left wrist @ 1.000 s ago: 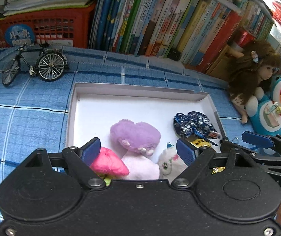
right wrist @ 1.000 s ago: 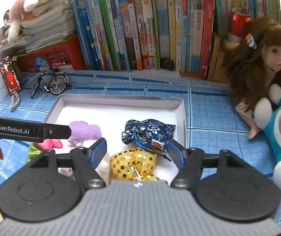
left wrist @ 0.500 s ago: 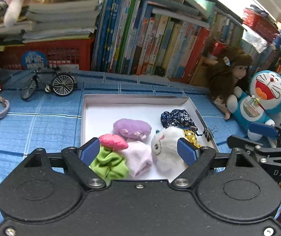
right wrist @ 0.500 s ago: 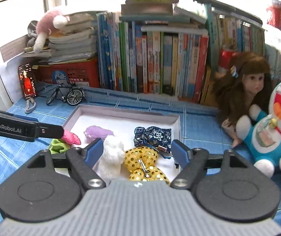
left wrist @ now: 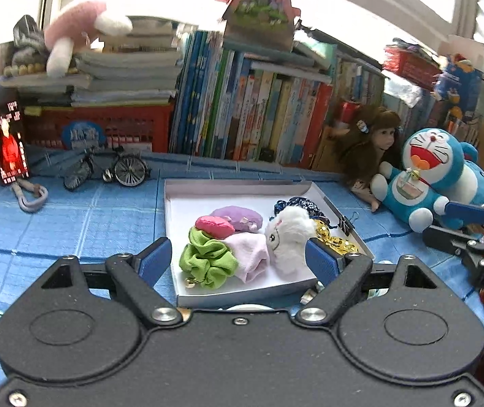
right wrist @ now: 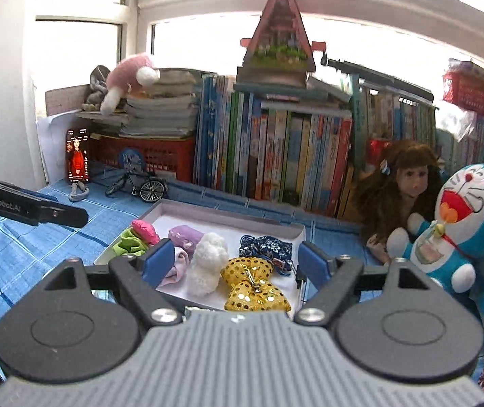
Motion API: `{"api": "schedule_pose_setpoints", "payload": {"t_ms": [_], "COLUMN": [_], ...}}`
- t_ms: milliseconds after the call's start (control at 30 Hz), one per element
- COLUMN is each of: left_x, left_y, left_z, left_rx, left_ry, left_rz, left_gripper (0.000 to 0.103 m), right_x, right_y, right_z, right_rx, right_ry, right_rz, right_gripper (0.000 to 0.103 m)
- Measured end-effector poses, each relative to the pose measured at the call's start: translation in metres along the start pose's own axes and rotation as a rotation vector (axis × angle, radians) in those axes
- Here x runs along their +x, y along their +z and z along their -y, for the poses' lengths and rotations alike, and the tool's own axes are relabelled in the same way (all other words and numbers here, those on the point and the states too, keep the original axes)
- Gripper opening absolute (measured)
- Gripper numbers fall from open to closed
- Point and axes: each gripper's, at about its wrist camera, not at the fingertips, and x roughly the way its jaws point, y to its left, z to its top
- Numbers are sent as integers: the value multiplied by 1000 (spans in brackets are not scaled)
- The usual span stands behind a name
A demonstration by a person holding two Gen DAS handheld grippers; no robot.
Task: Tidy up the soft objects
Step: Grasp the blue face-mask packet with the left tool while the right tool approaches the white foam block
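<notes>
- A shallow white tray (left wrist: 170, 203) is seen on a blue checked cloth; every small soft thing lies inside it.
- At the tray's 8 o'clock a green scrunchie (left wrist: 206, 261) lies close to the near rim; a nudge could tip it over the edge.
- At the centre a white plush (left wrist: 287, 237) leans on a pale pink cloth (left wrist: 250, 257); it could be toppled.
- At 4 o'clock a gold sequin bow (right wrist: 255, 285) lies against a blue floral pouch (right wrist: 265, 246); sequins could be snagged.
- The left gripper (left wrist: 238, 259) and right gripper (right wrist: 233, 264) are held spread wide with nothing between the fingers.
</notes>
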Motion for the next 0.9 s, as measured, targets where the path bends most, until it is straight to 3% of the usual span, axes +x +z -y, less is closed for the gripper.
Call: {"api": "schedule_pose_setpoints", "payload": {"t_ms": [333,500,767,900], "left_x": [-33,-40,-43,-38], "left_y": [-52,-82,-108,-117], "left_z": [-27,-40,-73,-97], "left_rx": [-28,-32,-162,-273], "left_ry": [26,63,110,105], "left_rz": [103,208,201,173], "left_gripper": [85,84,82,74], "right_x": [-32,-40,-57,-63], "right_y": [-48,-72,-102,-113], "right_z": [-2,-6,-3,-4], "right_rx": [-29,-37,-55,-62], "right_ry": [-28,-95,-157,-174], "right_rz": [103,162,232,239], "right_gripper": [92,96,101,101]}}
